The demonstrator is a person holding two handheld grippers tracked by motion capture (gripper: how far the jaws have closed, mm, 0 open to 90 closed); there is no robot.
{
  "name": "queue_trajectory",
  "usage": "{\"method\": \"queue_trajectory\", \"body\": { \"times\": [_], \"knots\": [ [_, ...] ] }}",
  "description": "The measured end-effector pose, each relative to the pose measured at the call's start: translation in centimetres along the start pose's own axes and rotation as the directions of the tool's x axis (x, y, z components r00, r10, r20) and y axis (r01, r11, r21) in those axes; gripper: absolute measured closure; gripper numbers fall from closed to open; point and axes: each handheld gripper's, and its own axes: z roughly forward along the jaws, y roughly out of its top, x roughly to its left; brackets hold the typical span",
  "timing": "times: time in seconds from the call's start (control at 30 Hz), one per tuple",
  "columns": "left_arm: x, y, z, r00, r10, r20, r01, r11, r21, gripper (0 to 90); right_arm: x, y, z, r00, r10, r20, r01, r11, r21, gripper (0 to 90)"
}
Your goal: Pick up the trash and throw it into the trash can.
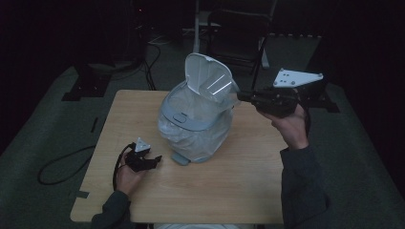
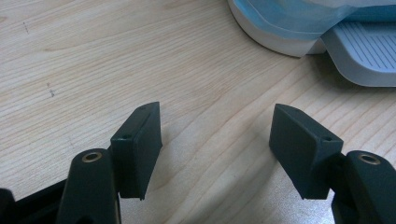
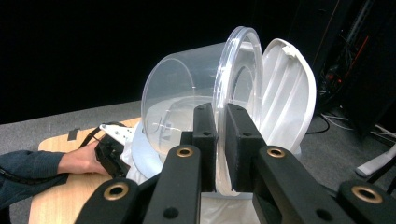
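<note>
**Clear cup pinched by its rim over the open bin**

We hold the right gripper (image 1: 243,97) raised beside the top of the pedal bin (image 1: 193,121), and its fingers (image 3: 205,140) pinch the rim of a clear plastic cup (image 3: 182,98). In the right gripper view the thin rim runs straight up between the two black pads, one pad inside the cup's wall and the other outside it, with the cup lying on its side and its mouth toward us. The cup hangs just above the bin's opening, right in front of the raised white lid (image 3: 285,93). The bin stands near the middle of the wooden table (image 1: 239,181), lined with a pale plastic bag (image 1: 191,133). We rest the left gripper (image 1: 155,160) low on the tabletop near the bin's foot pedal (image 2: 364,51), its fingers (image 2: 140,144) spread wide apart over bare wood, touching nothing
</note>
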Motion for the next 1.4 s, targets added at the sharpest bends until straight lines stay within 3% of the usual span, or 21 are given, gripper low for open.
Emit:
{"method": "queue_trajectory", "body": {
  "times": [0.73,1.4],
  "knots": [
    [0.0,0.0,0.0,1.0,0.002,0.001,-0.002,1.0,0.0,35.4,-0.6,1.8,2.2,0.9996,0.0,-0.027,-0.001,1.0,-0.026,83.3],
    [0.0,0.0,0.0,1.0,0.0,0.0,0.0,1.0,-0.002,35.5,-1.8,2.6,5.1,0.9996,0.017,-0.024,-0.018,1.0,-0.016,83.3]
  ]
}}
